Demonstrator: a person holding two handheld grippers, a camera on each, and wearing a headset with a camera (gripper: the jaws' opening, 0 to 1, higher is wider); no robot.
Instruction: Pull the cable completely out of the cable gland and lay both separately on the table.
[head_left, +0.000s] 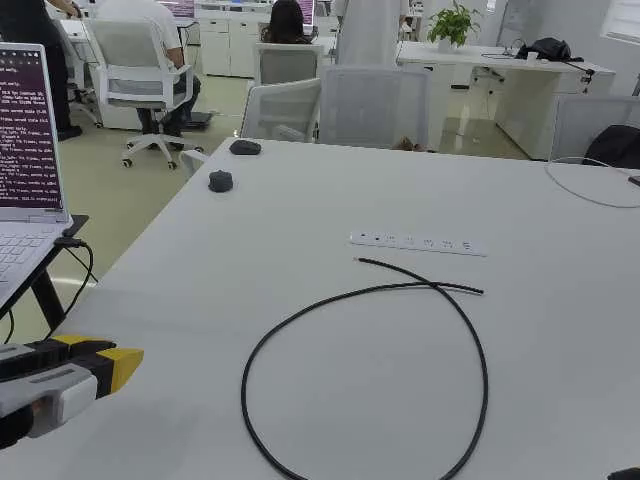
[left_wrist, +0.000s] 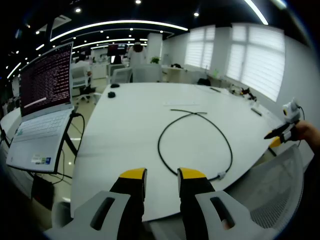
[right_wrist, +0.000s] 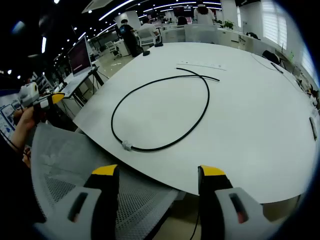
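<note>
1. While neither gripper has anything between its jaws, the task stands at its opening step: the approach, with cable and fitting not yet parted.
2. Laptop (head_left: 25, 130), far left: a hard, flat screen showing lines of text.
3. Left gripper (left_wrist: 162, 175): yellow-tipped jaws a narrow gap apart and empty, held off the near table edge.
4. Table (head_left: 300, 220): smooth, matte white top.
5. Cable (left_wrist: 159, 144): thin, black, round and flexible. It lies in one wide loop mid-table, its ends crossing on the far side near a flat white power strip (head_left: 418, 243).
6. Cable gland (right_wrist: 126, 145): a small pale fitting on the cable at the loop's near side, close to the table edge. Its detail is too small to tell.
7. Right gripper (right_wrist: 159, 171): jaws spread wide and empty, with a grey mesh chair back (right_wrist: 65, 150) between it and the table.
8. Next move, as judged: one gripper pinches the gland and the other the cable just beside it. They then pull apart along the cable's line until the free end clears.
</note>
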